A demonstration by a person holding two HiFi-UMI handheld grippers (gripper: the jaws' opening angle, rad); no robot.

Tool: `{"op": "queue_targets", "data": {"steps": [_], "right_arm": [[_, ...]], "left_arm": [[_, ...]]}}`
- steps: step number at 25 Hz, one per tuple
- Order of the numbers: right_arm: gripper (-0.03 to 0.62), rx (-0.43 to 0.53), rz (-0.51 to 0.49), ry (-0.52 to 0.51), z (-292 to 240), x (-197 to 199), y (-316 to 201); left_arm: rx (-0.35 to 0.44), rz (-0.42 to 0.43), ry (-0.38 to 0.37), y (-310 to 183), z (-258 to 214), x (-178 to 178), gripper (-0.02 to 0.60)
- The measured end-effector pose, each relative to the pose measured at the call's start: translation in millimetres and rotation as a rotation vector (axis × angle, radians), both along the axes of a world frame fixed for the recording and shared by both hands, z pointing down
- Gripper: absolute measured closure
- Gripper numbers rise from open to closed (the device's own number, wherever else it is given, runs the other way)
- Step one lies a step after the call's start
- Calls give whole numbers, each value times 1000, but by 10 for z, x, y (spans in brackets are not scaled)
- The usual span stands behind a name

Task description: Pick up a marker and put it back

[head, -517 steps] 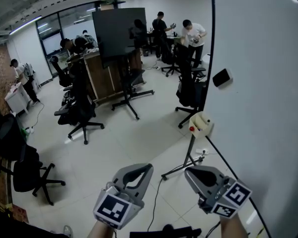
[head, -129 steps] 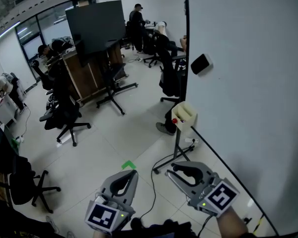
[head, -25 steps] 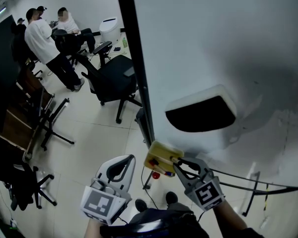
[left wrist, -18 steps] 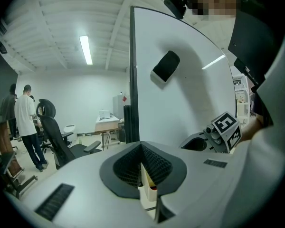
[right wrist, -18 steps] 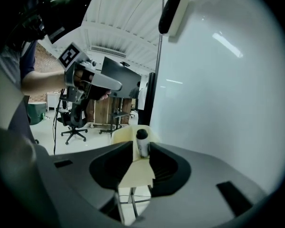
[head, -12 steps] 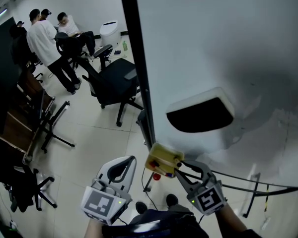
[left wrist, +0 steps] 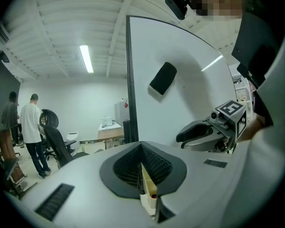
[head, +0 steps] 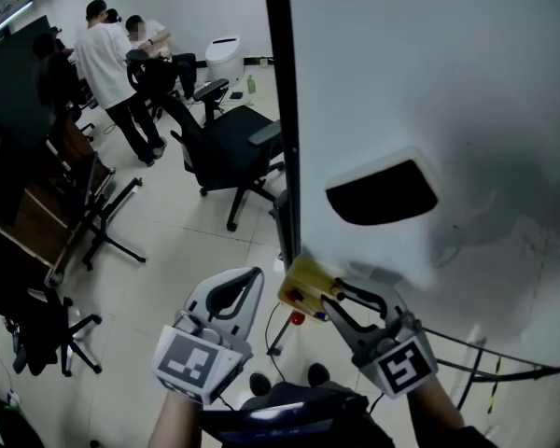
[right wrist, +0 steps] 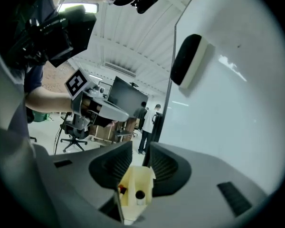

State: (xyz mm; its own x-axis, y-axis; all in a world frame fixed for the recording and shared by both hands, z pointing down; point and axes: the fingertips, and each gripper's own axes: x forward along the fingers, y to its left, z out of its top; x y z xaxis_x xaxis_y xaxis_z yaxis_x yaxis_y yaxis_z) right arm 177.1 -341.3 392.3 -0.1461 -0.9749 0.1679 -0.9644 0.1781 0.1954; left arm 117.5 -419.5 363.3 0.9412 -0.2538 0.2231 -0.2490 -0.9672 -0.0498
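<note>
Likely reaching: right gripper [head: 332, 293] jaws were apart at the holder [head: 301, 286], left gripper [head: 251, 274] pinched together, empty; next needed closing on a marker [right wrist: 139, 195]

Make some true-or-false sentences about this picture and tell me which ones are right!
1. A black eraser sticks to the whiteboard. True.
2. The right gripper is squeezing a marker. False: its jaws stand apart with nothing pinched between them.
3. Markers sit in the cream holder. True.
4. The left gripper has its jaws wide open. False: its jaws are closed together.
5. Nobody else is in the room. False: people stand near the office chairs at the far side.
</note>
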Motion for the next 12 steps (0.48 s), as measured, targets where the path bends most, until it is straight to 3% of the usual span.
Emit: {"op": "queue_targets", "data": {"steps": [4, 9, 12], "right_arm": [[450, 42, -64, -8, -324, -119, -18], [450, 121, -185, 96, -717, -214, -94], [450, 188, -245, 102, -945, -277, -138]], "left_arm": [[42, -39, 27, 92, -199, -71, 584], [116, -115, 70, 135, -495, -234, 583], [162, -160, 87, 135, -655, -351, 583]]}}
